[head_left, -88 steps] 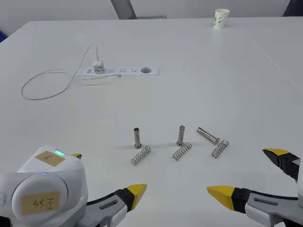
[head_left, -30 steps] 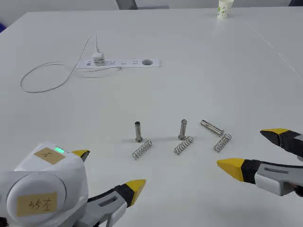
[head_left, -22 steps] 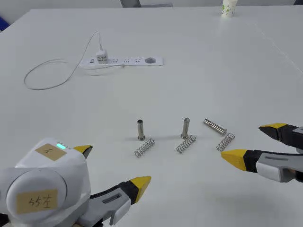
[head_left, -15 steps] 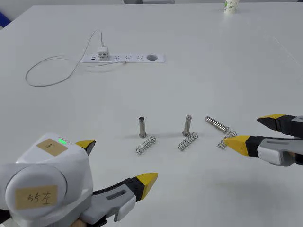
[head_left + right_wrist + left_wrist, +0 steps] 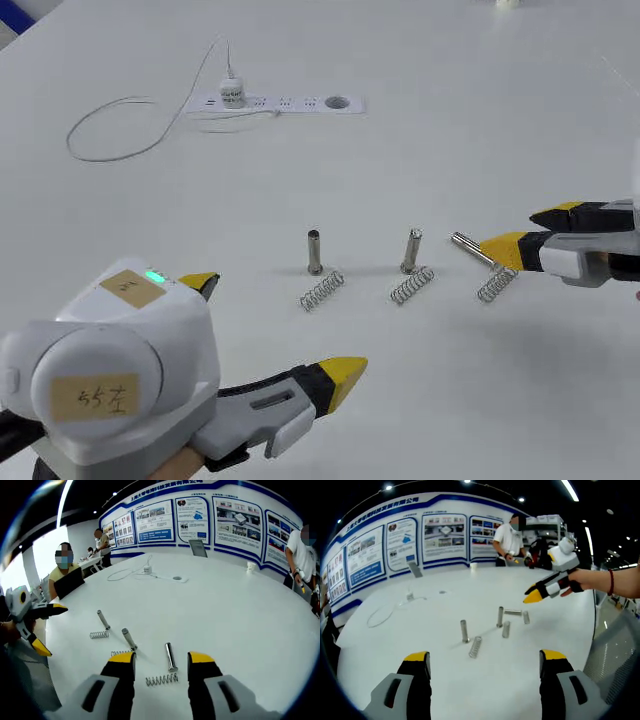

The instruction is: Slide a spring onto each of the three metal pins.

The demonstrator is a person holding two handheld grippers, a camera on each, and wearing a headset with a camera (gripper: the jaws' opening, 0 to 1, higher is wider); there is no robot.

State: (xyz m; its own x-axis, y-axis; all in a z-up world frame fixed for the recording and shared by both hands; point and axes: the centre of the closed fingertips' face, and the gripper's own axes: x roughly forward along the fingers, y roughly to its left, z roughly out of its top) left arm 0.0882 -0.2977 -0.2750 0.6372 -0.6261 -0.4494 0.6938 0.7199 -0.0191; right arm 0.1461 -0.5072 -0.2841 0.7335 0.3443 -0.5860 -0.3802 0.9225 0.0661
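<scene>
1. The three metal pins are sitting in a row near the middle of the tabletop (image 5: 480, 400). The left pin (image 5: 315, 252) and the middle pin (image 5: 411, 250) are standing upright, while the right pin (image 5: 468, 247) is lying on its side.
2. One spring is lying just in front of each pin: the left spring (image 5: 322, 289), the middle spring (image 5: 412, 285) and the right spring (image 5: 496, 283). None is sitting on a pin, so all three pairings are waiting to be done.
3. The right gripper (image 5: 527, 233) is hovering over the right pin and right spring with its jaws apart and empty. In the right gripper view both parts are lying in the gap between its tips. I cannot tell whether a tip is touching either.
4. The left gripper (image 5: 272, 327) is hanging low and nearer the person, well apart from the left pin. Its jaws are spread wide and holding nothing.
5. The step in hand is probably the first pick, at the right-hand pair. The next move is likely calling for a light closing on the thin spring, so it is neither crushed nor flicked away. The lying pin probably needs steadying or standing up by the left gripper before the coil is lined up with its end.
6. The tabletop is showing white, smooth and broad. A power strip (image 5: 280, 103) with a looping cable (image 5: 115, 155) is lying at its far side.
7. Beyond it, display boards (image 5: 200, 512) are lining a blue-trimmed wall, and people are standing and sitting around the room.
</scene>
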